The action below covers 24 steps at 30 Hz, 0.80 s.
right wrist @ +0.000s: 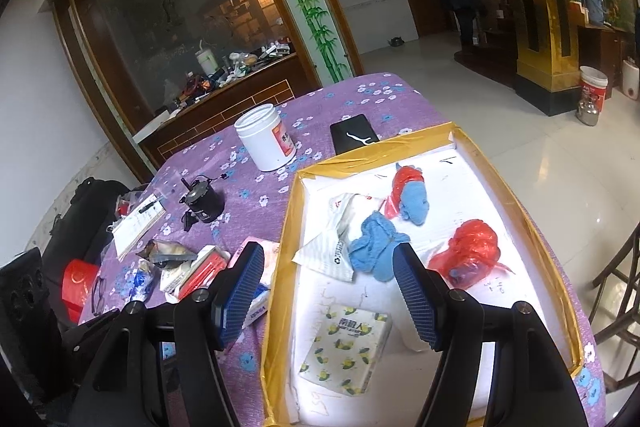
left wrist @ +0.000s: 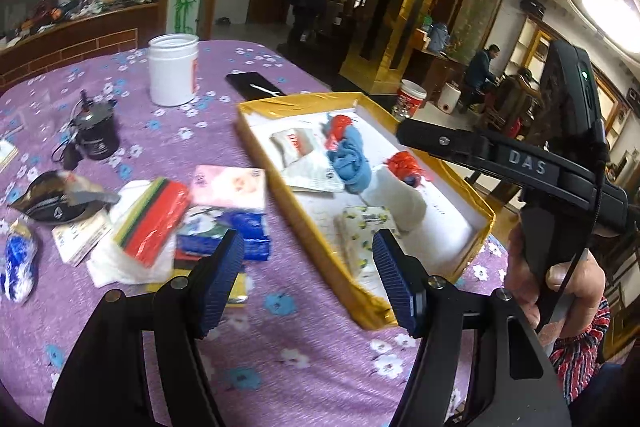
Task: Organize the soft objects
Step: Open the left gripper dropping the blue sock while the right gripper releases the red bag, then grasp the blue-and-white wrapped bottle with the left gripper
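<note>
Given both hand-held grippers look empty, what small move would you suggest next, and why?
Probably ease the left hand-held gripper toward the pink tissue pack: its jaws are open, and that pack lies outside the yellow-edged box, where other soft things already sit.

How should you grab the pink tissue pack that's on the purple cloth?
Take the pink tissue pack across its short sides from above with the left hand-held gripper, which is open and empty. It lies flat on other packets, so its edges look free.

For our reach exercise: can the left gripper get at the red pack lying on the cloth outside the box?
Probably yes. The left gripper is open and empty, and the red pack lies on top of the pile with nothing over it.
</note>
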Tool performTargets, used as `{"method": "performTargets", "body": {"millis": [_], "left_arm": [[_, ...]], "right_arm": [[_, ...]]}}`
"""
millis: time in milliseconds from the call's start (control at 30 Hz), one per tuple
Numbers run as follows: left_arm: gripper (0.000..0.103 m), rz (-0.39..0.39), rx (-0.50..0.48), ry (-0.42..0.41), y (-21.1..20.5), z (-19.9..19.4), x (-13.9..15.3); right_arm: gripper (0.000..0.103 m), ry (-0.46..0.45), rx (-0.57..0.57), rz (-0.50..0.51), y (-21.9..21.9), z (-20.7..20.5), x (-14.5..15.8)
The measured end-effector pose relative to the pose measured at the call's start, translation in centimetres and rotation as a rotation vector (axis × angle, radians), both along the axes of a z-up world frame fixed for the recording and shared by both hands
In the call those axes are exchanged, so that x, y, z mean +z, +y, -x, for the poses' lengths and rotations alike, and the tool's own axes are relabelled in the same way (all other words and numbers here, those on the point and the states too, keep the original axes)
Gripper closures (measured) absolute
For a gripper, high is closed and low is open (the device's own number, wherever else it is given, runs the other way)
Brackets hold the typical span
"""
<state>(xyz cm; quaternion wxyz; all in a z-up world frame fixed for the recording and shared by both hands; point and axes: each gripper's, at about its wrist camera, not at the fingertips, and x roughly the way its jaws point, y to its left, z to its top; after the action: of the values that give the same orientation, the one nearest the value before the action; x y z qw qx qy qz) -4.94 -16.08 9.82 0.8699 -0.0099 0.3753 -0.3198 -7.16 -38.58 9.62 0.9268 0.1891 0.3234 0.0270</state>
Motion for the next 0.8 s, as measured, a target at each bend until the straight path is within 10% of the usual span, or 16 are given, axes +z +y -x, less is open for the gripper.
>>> {"method": "performTargets", "body": {"millis": [467, 800], "left_arm": [[0.037, 0.039, 0.159, 0.037, 8.0, -1.4, -1.3], [0.037, 0.041, 0.455, 0.114, 19.1, -3.7, -3.1]], "right_arm": [[0.033, -0.005, 0.093, 0.009, 3.4, -0.5, 0.2], [0.033, 0.062, 0.234, -0.009, 7.6, -1.9, -2.0]]}}
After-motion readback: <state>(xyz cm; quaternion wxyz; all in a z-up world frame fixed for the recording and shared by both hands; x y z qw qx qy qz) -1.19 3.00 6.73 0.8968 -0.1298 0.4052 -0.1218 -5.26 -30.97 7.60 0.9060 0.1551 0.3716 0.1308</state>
